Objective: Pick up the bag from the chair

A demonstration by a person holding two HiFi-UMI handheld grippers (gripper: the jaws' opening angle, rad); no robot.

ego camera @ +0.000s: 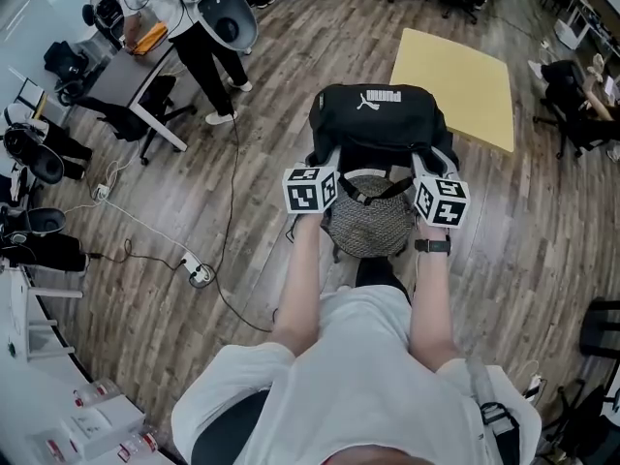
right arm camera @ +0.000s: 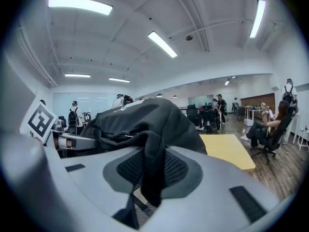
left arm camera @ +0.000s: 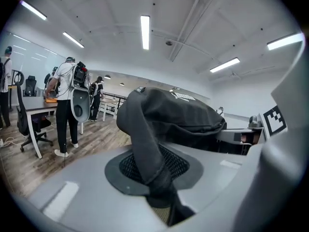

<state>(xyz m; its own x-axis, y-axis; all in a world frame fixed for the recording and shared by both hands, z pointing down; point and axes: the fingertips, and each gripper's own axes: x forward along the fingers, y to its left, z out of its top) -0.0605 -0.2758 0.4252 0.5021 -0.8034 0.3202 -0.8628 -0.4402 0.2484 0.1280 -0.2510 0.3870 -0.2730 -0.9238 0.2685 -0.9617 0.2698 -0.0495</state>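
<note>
A person's left gripper [ego camera: 321, 169] and right gripper [ego camera: 429, 169] each clamp a shoulder strap of the black bag [ego camera: 378, 114]. In the left gripper view the fingers [left arm camera: 126, 169] are closed on a dark strap [left arm camera: 147, 144] that runs up from between them to the bag's body just beyond. In the right gripper view the fingers [right arm camera: 179, 170] pinch the other strap [right arm camera: 153, 163] the same way. The bag sits ahead of both sets of fingers, with the mesh chair [ego camera: 368, 229] below and between them. Whether the bag clears the chair cannot be told. A yellow mat [ego camera: 455, 80] lies on the wooden floor [ego camera: 291, 76] further beyond the right fingers.
</note>
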